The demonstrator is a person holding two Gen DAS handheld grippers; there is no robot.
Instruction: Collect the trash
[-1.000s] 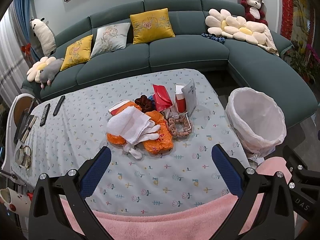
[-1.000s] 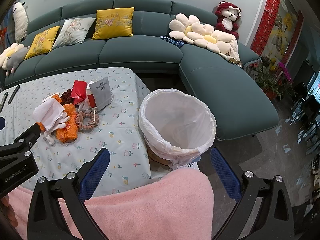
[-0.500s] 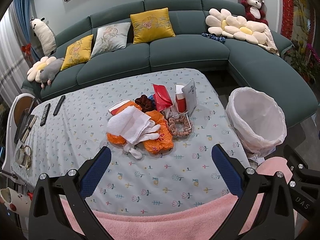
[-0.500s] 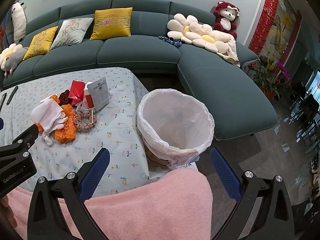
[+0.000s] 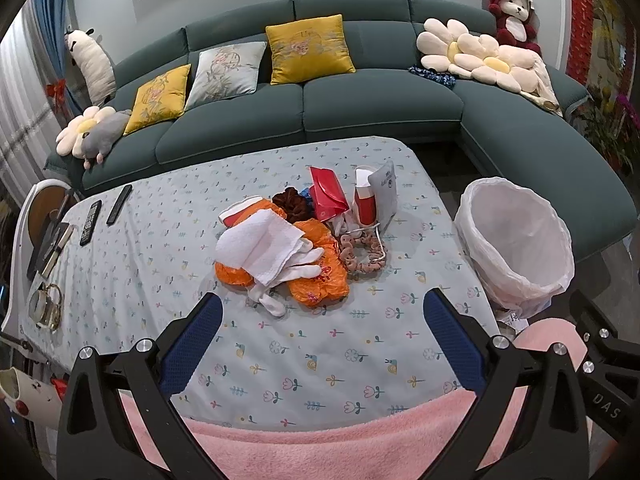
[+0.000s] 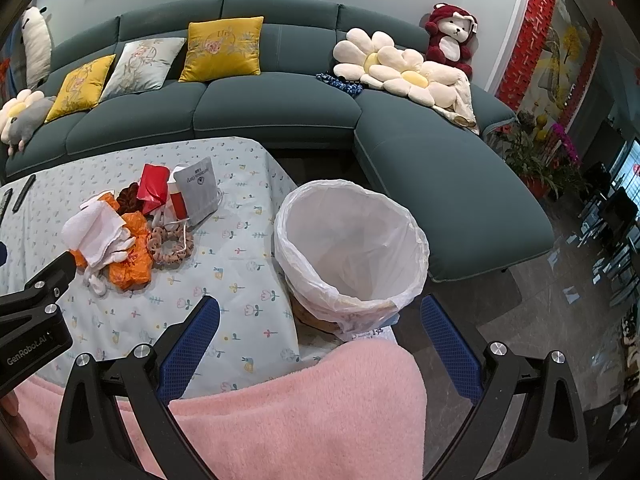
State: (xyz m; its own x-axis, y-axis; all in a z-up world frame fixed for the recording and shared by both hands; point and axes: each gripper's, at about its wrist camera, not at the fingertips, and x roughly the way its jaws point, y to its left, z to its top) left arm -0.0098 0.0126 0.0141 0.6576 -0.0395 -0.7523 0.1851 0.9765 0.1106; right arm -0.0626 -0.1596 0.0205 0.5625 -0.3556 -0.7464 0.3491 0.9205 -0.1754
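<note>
A pile of trash lies mid-table: white towel (image 5: 260, 246), orange plastic bags (image 5: 318, 276), red packet (image 5: 326, 194), red-and-white cup (image 5: 365, 204), grey pouch (image 5: 384, 194), pink scrunchie (image 5: 362, 254). The pile also shows in the right wrist view (image 6: 132, 236). A white-lined trash bin (image 5: 516, 240) stands right of the table, also in the right wrist view (image 6: 348, 248). My left gripper (image 5: 322, 328) is open and empty, above the table's near part, short of the pile. My right gripper (image 6: 320, 332) is open and empty, just before the bin.
The table (image 5: 160, 248) has a floral cloth; two remotes (image 5: 104, 216) and a glass jug (image 5: 46, 306) lie at its left. A pink blanket (image 5: 340, 436) covers the near edge. A teal sofa (image 5: 360, 108) with cushions curves behind and to the right.
The right wrist view has shifted slightly, so the bin and pile sit a little further left. The left gripper has barely moved. Both stay open.
</note>
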